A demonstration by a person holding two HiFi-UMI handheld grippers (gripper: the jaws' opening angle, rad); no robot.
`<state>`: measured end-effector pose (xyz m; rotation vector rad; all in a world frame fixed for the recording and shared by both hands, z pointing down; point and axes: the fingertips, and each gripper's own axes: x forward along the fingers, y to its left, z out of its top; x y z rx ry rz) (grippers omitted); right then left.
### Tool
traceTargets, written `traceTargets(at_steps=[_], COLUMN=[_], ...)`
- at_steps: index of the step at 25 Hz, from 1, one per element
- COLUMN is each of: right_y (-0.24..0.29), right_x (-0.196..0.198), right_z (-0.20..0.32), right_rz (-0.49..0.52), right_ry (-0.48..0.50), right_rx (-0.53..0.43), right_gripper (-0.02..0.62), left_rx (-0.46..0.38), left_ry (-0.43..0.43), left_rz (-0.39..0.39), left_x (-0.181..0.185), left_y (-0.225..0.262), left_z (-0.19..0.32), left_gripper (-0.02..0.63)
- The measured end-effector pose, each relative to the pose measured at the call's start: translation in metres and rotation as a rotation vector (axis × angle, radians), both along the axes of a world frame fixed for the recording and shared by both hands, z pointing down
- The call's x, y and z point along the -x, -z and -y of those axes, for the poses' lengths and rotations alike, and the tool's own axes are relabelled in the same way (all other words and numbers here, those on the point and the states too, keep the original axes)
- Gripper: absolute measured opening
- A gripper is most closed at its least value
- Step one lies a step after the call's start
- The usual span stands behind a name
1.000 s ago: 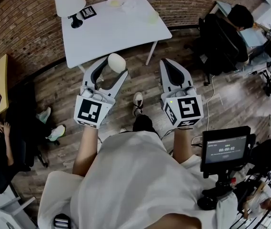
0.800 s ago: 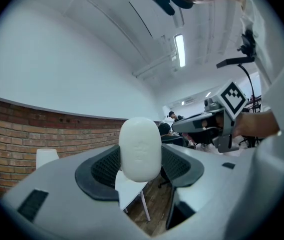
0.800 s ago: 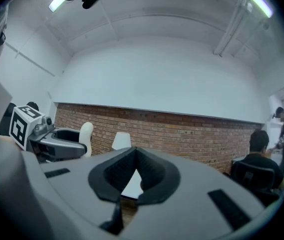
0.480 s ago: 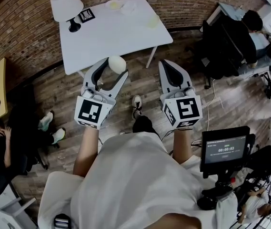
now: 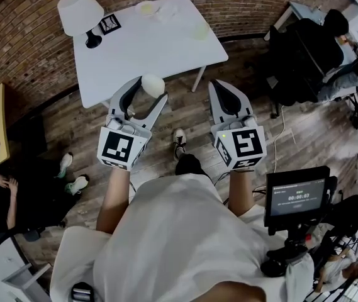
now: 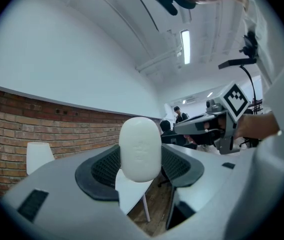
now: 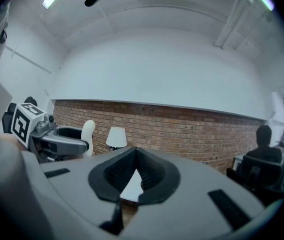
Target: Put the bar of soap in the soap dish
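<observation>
A white oval bar of soap (image 5: 153, 83) stands upright between the jaws of my left gripper (image 5: 149, 90), which is shut on it above the wooden floor, just short of the white table (image 5: 160, 49). In the left gripper view the soap (image 6: 140, 149) fills the gap between the dark pads. My right gripper (image 5: 219, 87) hangs beside it, shut on nothing, its pads meeting at the tips (image 7: 136, 158). A small round pale dish (image 5: 147, 7) sits at the table's far edge; the frames are too small to tell whether it is the soap dish.
On the table stand a white lamp (image 5: 80, 11), a marker card (image 5: 109, 24) and a pale green item (image 5: 201, 30). A brick wall (image 5: 34, 36) runs behind. People sit at desks at right (image 5: 311, 49) and left (image 5: 2, 194). A screen on a stand (image 5: 297, 197) is at lower right.
The table and lamp have slid a little to the left in the head view. Both grippers keep the same pose, with the soap still held. The seated person at left has shifted.
</observation>
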<state>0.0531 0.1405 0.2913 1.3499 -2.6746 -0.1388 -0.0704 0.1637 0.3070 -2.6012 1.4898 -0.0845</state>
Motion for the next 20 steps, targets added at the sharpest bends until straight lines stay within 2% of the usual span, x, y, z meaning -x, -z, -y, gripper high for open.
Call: traceTargets(at_steps=[20], right_y=[0.001], right_x=[-0.001], right_z=[0.093], right_rz=[0.023], right_ry=[-0.006], right_rx=[0.020], right_gripper=[0.003], left_rx=[0.016], left_ry=[-0.023], left_rz=[0.009], left_x=[-0.006], left_y=[0.007], left_z=[0.089], left_gripper=[0.259])
